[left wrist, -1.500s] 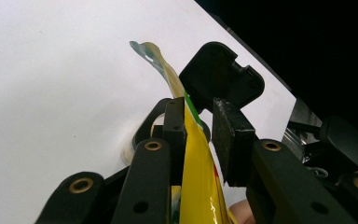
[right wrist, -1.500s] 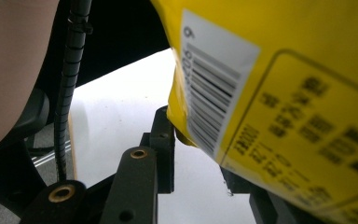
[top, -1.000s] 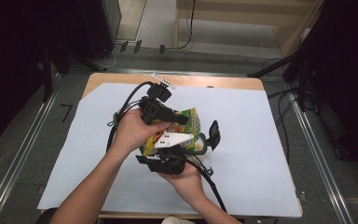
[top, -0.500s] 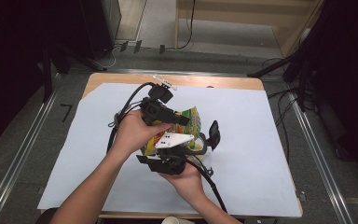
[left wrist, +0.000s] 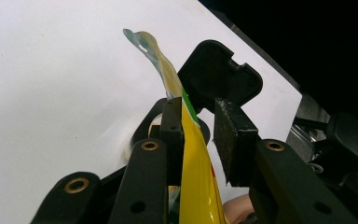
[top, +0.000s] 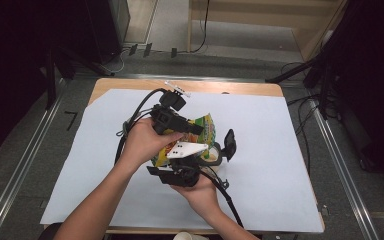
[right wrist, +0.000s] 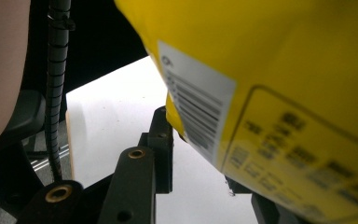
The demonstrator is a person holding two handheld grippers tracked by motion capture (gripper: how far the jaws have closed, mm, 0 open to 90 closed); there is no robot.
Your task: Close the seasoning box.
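The yellow bag [top: 200, 131] is held up off the table [top: 280, 150], above the middle of the white sheet [top: 105, 200], nearer the far edge than the near one, and caught between both tools. In the left gripper view the left gripper [left wrist: 200, 135] has the bag's flat top edge between its jaws: the film lies against the left pad while a gap shows before the right pad, so I cannot tell whether it truly pinches. The right gripper [top: 200, 160] comes up from below; in its own view the bag's back, with its barcode [right wrist: 198, 116], sits across the jaws, one pad at the film's edge, the other hidden behind the bag, so its grip is likewise uncertain. Holding the bag from opposite sides like this probably serves to pull its seal apart.
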